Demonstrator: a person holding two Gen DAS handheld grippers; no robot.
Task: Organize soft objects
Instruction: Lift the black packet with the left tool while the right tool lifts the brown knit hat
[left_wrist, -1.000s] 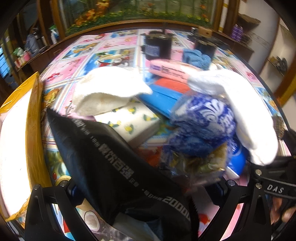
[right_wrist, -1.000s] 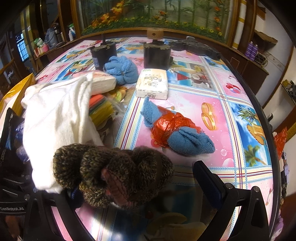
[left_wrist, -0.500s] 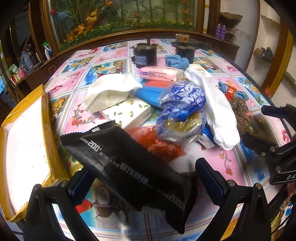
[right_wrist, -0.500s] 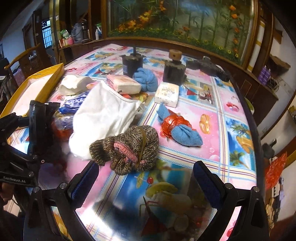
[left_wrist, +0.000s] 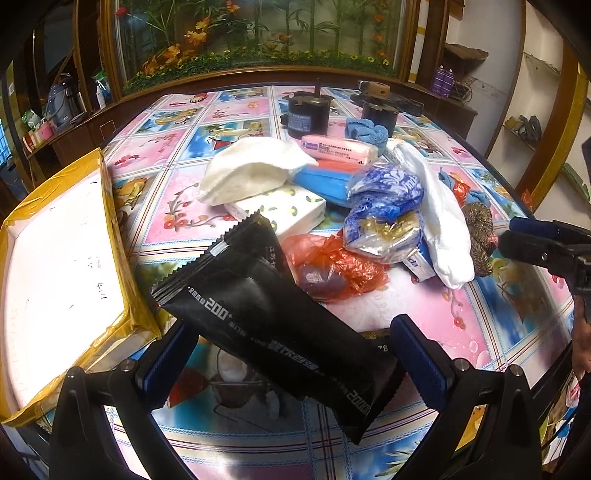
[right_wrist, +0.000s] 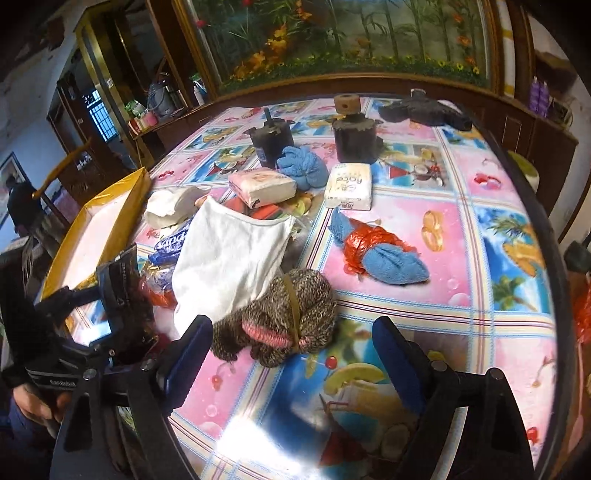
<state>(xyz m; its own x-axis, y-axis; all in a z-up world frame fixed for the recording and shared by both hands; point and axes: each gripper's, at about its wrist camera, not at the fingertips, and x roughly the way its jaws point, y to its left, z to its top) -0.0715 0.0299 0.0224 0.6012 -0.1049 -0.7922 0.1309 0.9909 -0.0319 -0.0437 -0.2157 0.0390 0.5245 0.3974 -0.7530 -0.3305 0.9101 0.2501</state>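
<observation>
Tabletop cluttered with soft goods, both my grippers spread wide and holding nothing.

Under a glossy cartoon-print tablecloth (right_wrist: 458, 236) sits a round table with a dark wooden rim, backed by a flower-and-bamboo mural in a dim room. My left gripper (left_wrist: 291, 354) has its jaws apart on either side of a black wipes packet (left_wrist: 273, 314), whose long axis runs diagonally, serrated end toward the yellow-edged box (left_wrist: 110, 236) at far left, other end toward me; I cannot tell whether the pads touch it. My right gripper (right_wrist: 291, 354) stands open just short of a brown knitted bundle (right_wrist: 284, 317) lying against a white cloth (right_wrist: 229, 254).
</observation>
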